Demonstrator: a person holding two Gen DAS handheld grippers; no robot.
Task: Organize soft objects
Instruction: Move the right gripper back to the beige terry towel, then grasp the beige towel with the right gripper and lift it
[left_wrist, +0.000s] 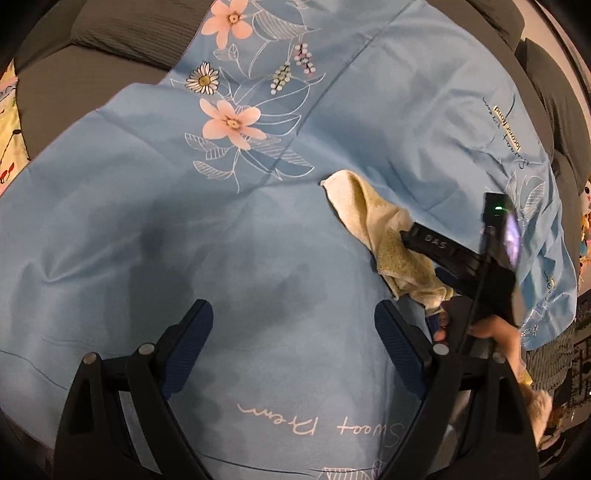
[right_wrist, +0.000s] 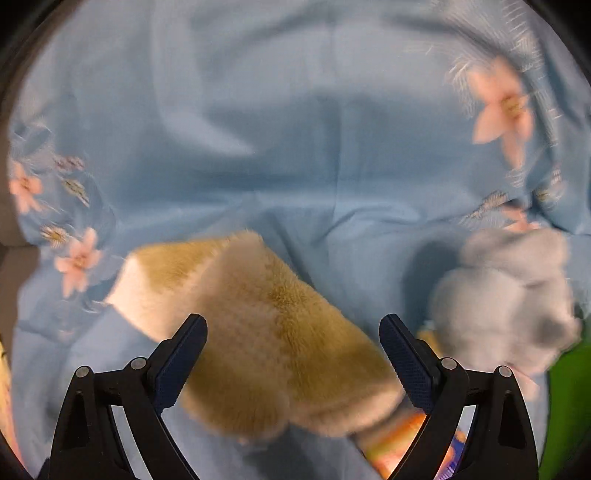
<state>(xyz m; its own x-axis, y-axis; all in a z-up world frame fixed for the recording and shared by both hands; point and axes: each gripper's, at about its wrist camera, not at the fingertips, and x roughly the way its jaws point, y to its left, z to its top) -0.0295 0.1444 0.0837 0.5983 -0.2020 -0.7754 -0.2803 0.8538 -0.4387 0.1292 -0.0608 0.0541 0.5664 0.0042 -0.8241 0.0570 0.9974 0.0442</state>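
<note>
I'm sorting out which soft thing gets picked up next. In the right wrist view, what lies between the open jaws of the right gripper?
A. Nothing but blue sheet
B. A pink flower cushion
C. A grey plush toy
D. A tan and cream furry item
D: the tan and cream furry item lies on the blue sheet between the open jaws of the right gripper; the grey plush toy lies off to the right.

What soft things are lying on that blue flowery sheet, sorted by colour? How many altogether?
Yellow and cream: 1, a fluffy cloth, seen between the open fingers of the right gripper.
Grey: 1, a plush lump, too blurred to tell what it is.
Total: 2 on the sheet.
</note>
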